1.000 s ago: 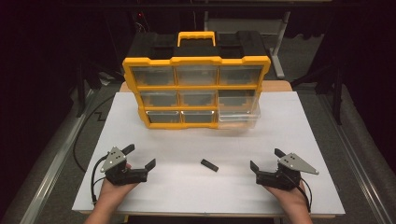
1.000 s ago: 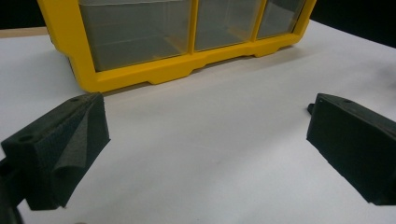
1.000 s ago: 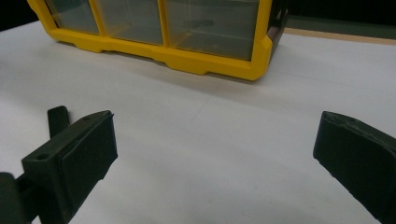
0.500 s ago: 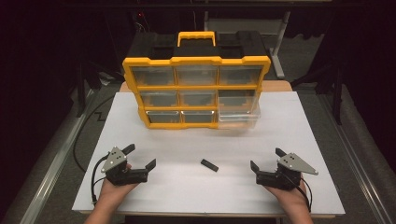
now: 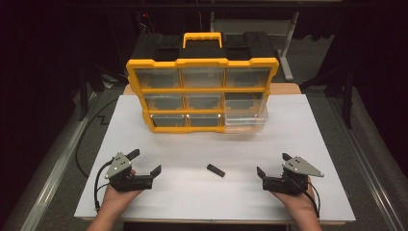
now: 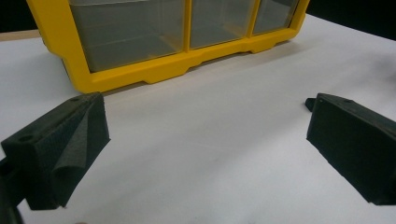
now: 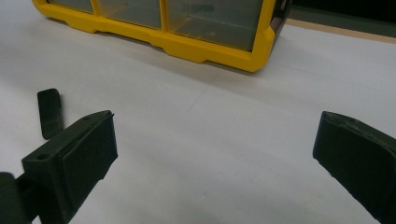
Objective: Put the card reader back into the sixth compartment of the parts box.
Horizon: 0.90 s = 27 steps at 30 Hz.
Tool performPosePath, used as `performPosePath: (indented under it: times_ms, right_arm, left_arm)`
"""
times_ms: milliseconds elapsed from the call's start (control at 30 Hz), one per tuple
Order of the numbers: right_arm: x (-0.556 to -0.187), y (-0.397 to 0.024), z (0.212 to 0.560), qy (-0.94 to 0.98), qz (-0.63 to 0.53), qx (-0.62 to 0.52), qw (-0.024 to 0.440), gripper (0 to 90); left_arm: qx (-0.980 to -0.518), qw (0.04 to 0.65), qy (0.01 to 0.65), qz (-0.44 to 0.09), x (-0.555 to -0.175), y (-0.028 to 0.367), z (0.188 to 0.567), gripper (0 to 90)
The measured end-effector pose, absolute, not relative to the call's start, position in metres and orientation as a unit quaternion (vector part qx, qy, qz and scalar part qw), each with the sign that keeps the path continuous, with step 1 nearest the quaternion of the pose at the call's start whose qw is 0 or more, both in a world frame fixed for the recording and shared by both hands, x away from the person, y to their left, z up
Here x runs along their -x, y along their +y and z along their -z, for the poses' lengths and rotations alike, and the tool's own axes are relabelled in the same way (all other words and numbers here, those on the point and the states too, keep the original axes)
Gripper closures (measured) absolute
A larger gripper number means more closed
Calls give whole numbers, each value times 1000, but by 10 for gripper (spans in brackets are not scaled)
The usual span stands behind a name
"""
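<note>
Left gripper (image 5: pixel 144 162): jaws wide, empty, resting on white table (image 5: pixel 308 125). Right gripper (image 5: pixel 272 166): jaws wide, empty. Small black block (image 5: pixel 216 170): flat on table between grippers, nearer the right. Yellow drawer organizer (image 5: pixel 202 91): well ahead of both.

the white surface (image 5: pixel 308 130) is lying flat under everything, with a strip of wood showing at its far edge. a yellow and black drawer organizer (image 5: pixel 202 82) is standing upright toward the back, its bottom right clear drawer (image 5: pixel 245 117) sticking out a little from the frame. a small flat black piece (image 5: pixel 216 170) is lying alone on the near half, well apart from the organizer. the left hand-held gripper (image 5: pixel 145 166) and the right hand-held gripper (image 5: pixel 273 167) are resting at the near corners, either side of the black piece.
</note>
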State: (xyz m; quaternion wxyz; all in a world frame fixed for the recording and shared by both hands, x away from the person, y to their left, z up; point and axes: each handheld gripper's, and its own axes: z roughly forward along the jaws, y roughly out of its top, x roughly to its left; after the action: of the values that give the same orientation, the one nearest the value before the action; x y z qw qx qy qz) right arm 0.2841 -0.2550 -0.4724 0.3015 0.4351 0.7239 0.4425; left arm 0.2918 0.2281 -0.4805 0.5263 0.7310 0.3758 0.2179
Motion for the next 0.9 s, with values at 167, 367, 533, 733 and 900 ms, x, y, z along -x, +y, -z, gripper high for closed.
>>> performPosePath:
  times_ms: [167, 367, 533, 733, 900]
  right_arm:
    - [-288, -254, 474, 733, -430, -439, 291, 4]
    - [-290, -250, 478, 744, -428, -442, 260, 4]
    - [-290, -248, 478, 750, -419, -441, 259, 3]
    - [-292, -246, 481, 766, -395, -440, 250, 3]
    - [-293, -244, 482, 781, -383, -432, 240, 3]
  left_arm:
    - [-732, 526, 375, -216, -293, 226, 481, 2]
    - [-733, 525, 374, -217, -293, 226, 481, 2]
    - [-734, 524, 372, -219, -293, 226, 482, 2]
    - [-735, 522, 372, -220, -293, 226, 482, 3]
    - [-733, 521, 376, -223, -293, 229, 481, 3]
